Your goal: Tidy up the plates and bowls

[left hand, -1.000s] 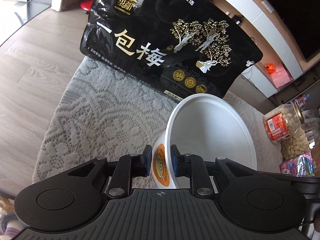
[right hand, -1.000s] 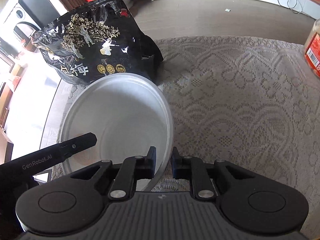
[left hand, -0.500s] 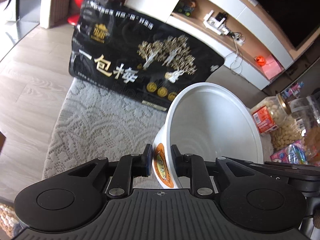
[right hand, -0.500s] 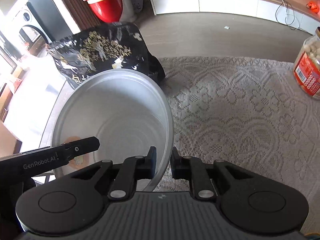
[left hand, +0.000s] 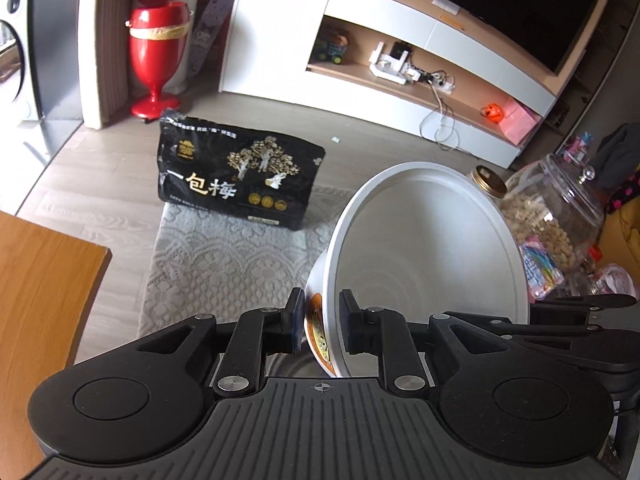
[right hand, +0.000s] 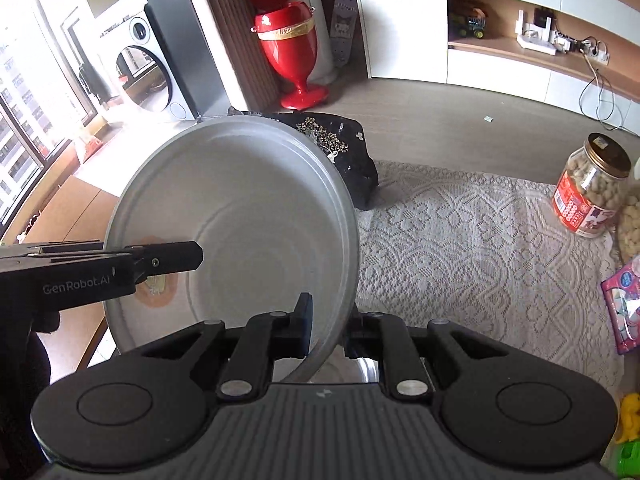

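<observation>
We see the lace-covered table (right hand: pixel 472 248) below, black snack bag (left hand: pixel 240 180) at its far end. White bowl (left hand: pixel 424 256) is up in the air, tilted. Left gripper (left hand: pixel 319 322), jaws just closing, clamps its left rim; right gripper (right hand: pixel 326 326) clenches the right rim.

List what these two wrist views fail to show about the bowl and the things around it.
- Bowl, outside: the left wrist view shows only a sliver of its orange label, too narrow to read. The right wrist view shows only the inside.
- Black bag: in the right wrist view, mostly hidden behind the bowl.
- Brown-lidded jar: in the left wrist view, partly hidden behind the bowl's rim.
</observation>
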Demonstrator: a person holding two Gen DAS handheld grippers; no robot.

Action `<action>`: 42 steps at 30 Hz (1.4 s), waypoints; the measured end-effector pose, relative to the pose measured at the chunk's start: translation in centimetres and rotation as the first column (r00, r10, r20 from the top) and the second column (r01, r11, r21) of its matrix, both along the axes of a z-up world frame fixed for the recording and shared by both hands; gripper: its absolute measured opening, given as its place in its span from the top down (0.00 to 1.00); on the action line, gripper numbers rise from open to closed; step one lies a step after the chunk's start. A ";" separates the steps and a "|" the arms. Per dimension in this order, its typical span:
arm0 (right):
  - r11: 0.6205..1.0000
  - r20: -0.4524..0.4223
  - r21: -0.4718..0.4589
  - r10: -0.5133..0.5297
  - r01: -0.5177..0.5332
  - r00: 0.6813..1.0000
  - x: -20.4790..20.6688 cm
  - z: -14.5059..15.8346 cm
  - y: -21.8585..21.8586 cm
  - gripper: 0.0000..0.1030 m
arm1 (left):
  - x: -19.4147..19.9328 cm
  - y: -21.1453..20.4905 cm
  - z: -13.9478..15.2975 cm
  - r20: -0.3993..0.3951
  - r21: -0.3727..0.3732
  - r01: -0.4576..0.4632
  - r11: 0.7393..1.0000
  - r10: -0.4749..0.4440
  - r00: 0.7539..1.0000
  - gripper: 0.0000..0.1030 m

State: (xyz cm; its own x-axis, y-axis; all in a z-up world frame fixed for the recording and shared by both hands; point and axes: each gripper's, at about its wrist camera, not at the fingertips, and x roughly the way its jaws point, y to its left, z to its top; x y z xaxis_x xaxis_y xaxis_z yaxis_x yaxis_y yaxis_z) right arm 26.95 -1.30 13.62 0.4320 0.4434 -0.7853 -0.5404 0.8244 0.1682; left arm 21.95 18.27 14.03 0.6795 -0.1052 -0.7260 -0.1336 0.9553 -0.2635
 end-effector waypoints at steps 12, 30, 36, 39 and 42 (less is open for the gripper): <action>0.980 0.071 -0.081 -0.177 0.183 0.982 -4.9 -0.1 -14.3 0.85 | -0.1 -14.0 -3.3 -0.116 -0.054 0.259 0.964 -0.263 0.958 0.80; 0.949 -0.107 -0.085 -0.311 0.303 0.945 0.0 -8.4 -21.5 0.85 | 5.7 -18.9 -10.6 -0.230 -0.065 0.309 0.949 -0.316 0.921 0.84; 0.943 -0.087 -0.090 -0.327 0.319 0.941 0.4 -8.1 -21.7 0.84 | 5.7 -18.1 -9.5 -0.180 -0.065 0.301 0.951 -0.308 0.934 0.82; 0.942 -0.069 -0.090 -0.330 0.323 0.941 0.3 -7.9 -21.7 0.79 | 5.3 -18.0 -9.2 -0.149 -0.030 0.288 0.957 -0.289 0.946 0.82; 0.940 -0.039 -0.089 -0.335 0.331 0.941 0.1 -7.6 -21.7 0.72 | 5.0 -18.2 -9.4 -0.145 0.016 0.280 0.960 -0.275 0.950 0.82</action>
State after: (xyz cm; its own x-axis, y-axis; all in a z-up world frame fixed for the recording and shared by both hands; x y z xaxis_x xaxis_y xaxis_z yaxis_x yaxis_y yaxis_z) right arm 27.10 -23.03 6.02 0.5011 0.2162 -0.8379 -0.2249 0.9676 0.1151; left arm 26.96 0.10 4.61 0.5185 -0.2472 -0.8186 0.1053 0.9685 -0.2258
